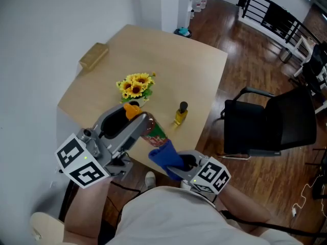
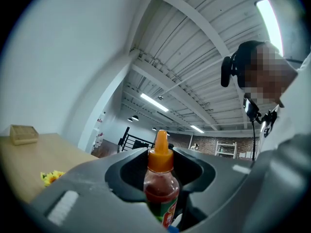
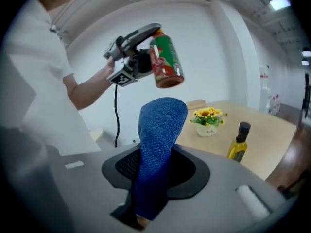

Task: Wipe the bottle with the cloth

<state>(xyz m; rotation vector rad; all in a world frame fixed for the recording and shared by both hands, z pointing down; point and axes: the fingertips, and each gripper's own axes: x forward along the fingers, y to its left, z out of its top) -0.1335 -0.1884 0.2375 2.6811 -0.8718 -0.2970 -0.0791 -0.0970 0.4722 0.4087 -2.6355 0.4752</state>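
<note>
**Bottle lifted, cloth poised just short of the wipe**

The left tool is clenched on the bottle near its top. It holds the bottle tilted in the air above the near edge of the bench, base toward the person. The right tool is clamped on the blue cloth, whose free end stands up out of the jaws. In the right gripper view a gap shows between the cloth's tip and the bottle's base, so I judge the wiping stroke is not yet in contact.

Next, the cloth needs to come up against the bottle's side and rub along the label, with the left grip firm enough that the bottle does not twist or slip.

The held bottle carries red sauce under an orange cap, which is on. An oil bottle with yellowish liquid and a dark cap stands on the bench. Near it, yellow flowers sit in a small white pot.
</note>
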